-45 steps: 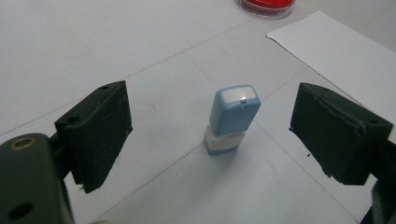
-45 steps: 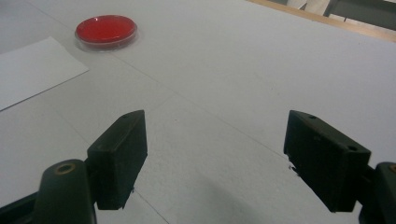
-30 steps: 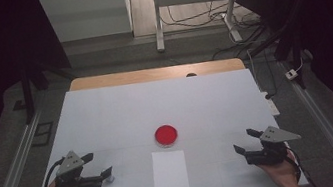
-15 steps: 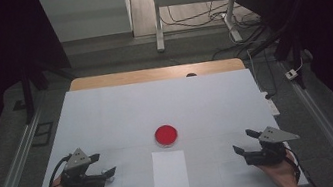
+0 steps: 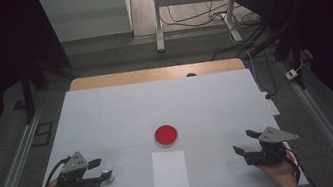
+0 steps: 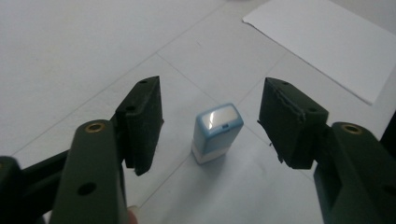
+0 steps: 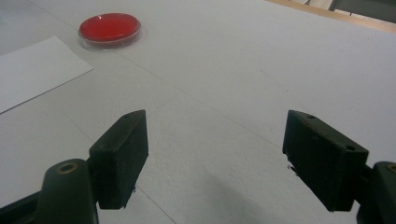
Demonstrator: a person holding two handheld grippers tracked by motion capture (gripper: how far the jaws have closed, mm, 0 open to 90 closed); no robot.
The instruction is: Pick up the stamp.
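Observation:
A small block with a light-blue top and white base point(image 6: 217, 133) stands upright on the white table, and it also shows by the gripper's tips as the small block point(image 5: 110, 174). My left gripper point(image 6: 212, 100) straddles it. Its jaws have just been closing, and a gap still shows on each side of the block. At the table's front left, a hand holds the left gripper point(image 5: 103, 168). My right gripper point(image 7: 215, 149) stands open over bare table, and it is the right gripper point(image 5: 243, 142) at the front right.
A red round dish point(image 5: 166, 135) sits mid-table, with a white paper sheet point(image 5: 169, 174) just in front of it. Both lie between the grippers; the red dish point(image 7: 109, 29) and the paper sheet point(image 7: 32, 70) appear far left in the right gripper view. A wooden edge point(image 5: 151, 74) borders the far side.
The left gripper's jaws have narrowed around the small block, and the hand has shifted slightly. The right gripper has kept still.

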